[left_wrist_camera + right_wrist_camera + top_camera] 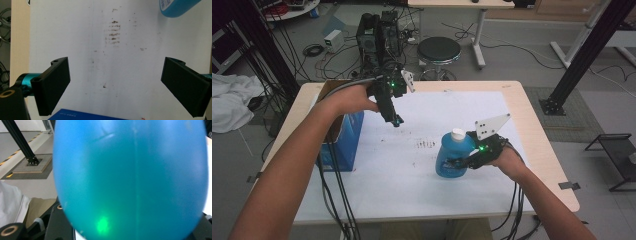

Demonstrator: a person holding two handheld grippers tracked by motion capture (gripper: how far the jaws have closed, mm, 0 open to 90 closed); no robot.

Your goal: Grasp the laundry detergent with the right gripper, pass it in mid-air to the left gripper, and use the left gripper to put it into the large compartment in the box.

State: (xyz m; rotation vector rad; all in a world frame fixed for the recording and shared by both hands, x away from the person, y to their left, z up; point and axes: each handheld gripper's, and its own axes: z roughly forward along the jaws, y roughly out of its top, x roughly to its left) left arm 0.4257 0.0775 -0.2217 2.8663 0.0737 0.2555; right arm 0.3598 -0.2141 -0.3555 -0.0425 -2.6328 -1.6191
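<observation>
Two grippers over white paper sheet (pixel 412 175) on the wooden table. Right gripper (pixel 462 162) clamps the translucent blue plastic bottle (pixel 453 155) with white cap, right of the brown smudge marks (pixel 427 144); bottle body bulks close in right gripper view (pixel 130 180). Left gripper (pixel 397 121), jaws spread wide and holding nothing, hangs left of those marks, beside blue cardboard box (pixel 346 142).

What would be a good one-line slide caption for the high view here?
Right gripper clamps a blue detergent bottle on the white table; left gripper hovers open beside a blue box.
</observation>
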